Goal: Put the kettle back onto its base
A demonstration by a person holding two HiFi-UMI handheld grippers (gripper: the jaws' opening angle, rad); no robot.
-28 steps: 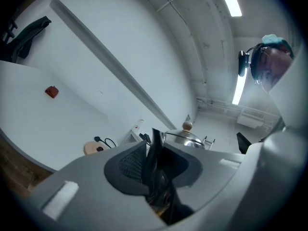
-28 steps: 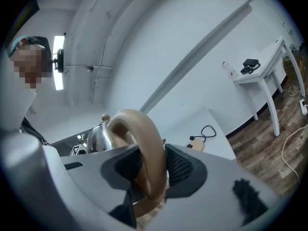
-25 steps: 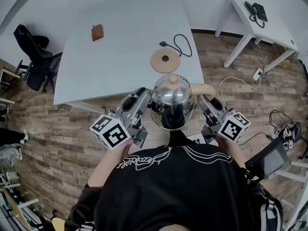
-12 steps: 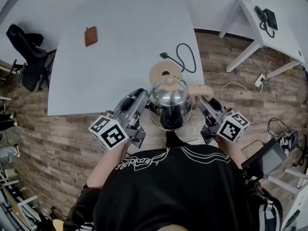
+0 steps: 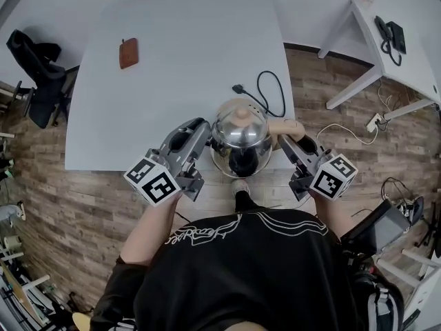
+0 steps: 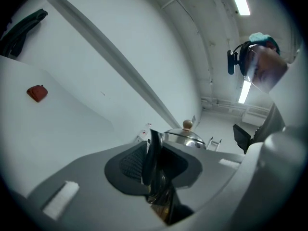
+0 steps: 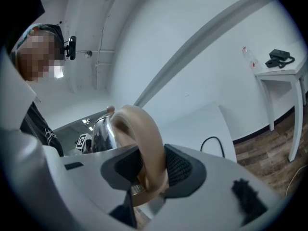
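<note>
The kettle [image 5: 240,143] is held between the two grippers over the near edge of the table [image 5: 172,67]. It is just in front of its base [image 5: 226,106], of which only a pale rim is seen beyond the lid. Whether the kettle touches the table cannot be told. Its body is a rounded dome of polished steel. The lid is topped by a small pale knob [image 5: 241,118], and a thick beige looped handle [image 7: 144,143] is carried on its right side. The handle is clamped between the ribbed pads of the right gripper [image 7: 150,170], whose jaws stand fairly wide around it. A narrow shiny part on the kettle's left side is pinched by the left gripper [image 6: 153,163], whose jaws are set closer together and have just been closing a little tighter on it.

The table is pale grey and matt. A black cord [image 5: 267,92] is looped on it beside the base, and a small brown thing [image 5: 128,52] is laid well apart, toward the far left. A floor [image 5: 89,198] of wood-look planks is seen around the table, with a second white table [image 5: 406,61] at the right and a dark chair [image 5: 38,81] at the left.
</note>
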